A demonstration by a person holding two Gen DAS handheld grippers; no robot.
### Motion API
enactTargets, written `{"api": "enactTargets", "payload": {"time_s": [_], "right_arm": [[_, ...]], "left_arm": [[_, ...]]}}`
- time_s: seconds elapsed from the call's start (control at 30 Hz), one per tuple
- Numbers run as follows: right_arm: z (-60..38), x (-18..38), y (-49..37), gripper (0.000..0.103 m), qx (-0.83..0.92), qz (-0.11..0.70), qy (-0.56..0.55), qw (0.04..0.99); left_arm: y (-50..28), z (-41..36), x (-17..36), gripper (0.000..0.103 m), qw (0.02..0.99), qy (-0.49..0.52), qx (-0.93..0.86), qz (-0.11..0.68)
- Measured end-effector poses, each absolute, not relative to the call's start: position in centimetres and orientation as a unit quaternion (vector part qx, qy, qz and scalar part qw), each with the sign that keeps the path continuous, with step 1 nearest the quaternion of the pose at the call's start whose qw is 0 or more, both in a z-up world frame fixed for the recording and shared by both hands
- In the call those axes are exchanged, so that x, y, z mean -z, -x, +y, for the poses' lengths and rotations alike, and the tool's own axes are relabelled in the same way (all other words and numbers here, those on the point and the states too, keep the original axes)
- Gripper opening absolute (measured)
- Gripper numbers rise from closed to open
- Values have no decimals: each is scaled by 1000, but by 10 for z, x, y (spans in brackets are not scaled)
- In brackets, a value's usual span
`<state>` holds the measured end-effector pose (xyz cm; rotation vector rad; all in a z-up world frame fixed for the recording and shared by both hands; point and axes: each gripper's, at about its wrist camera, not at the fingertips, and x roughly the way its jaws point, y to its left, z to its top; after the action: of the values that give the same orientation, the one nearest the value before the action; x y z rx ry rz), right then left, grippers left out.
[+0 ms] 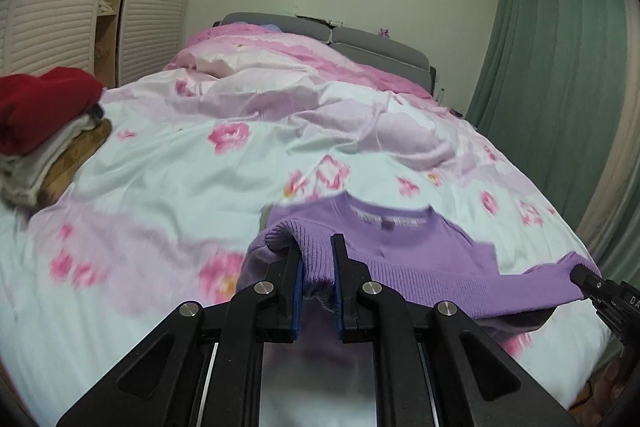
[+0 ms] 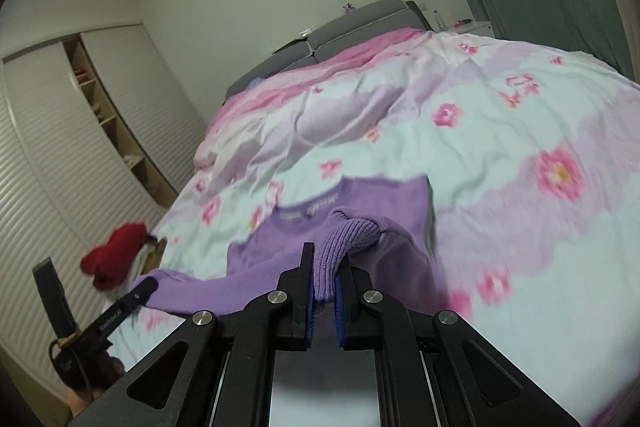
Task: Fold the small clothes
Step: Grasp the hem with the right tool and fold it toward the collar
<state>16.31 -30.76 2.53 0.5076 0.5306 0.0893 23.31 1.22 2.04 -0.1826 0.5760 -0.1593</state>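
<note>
Left wrist view shows the left hand-held gripper clamped on a bunched, ribbed corner of the purple sweater, the knit squeezed between its blue pads. Right wrist view shows the right hand-held gripper clamped the same way on another ribbed bunch of the sweater. Each gripper also appears at the edge of the other's view, holding its end of the same ribbed band, which stretches between the 2.

That band looks like the hem, since the neckline with its label lies farther away, toward the headboard. The sweater sits near the foot edge of the bed, on the floral duvet, with its far part resting on the cover and the near edge raised in the 2 grips. Pinching the hem at 2 spaced points keeps the edge taut and straight, so my guess is that the step in hand is carrying the hem over toward the collar to halve the body.

A pile of clothes with a red one on top sits at the bed's left edge, well apart from the sweater; it may be the stack of finished pieces, kept clear of the folding area.

Both views are blurred, so finer detail of the sleeves is unclear.
</note>
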Motion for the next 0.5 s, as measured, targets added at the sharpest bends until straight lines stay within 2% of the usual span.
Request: {"api": "enactTargets", "payload": {"time_s": [0.37,0.4,0.43,0.5], "right_arm": [[-332,28,-314,9,-24,336,-260,905],[-333,34,-323,10,-22,345,-259,902],[-335,41,-330,16,-23,351,-261,899],[-336,53,-346,17,-19,371,-260,891]], "left_arm": [[-359,-8,33,16,941,57,53,329],[-368,-8,40,18,939,55,49,335],[-373,-7,44,18,938,54,47,339],[-381,-6,49,23,940,47,37,336]]}}
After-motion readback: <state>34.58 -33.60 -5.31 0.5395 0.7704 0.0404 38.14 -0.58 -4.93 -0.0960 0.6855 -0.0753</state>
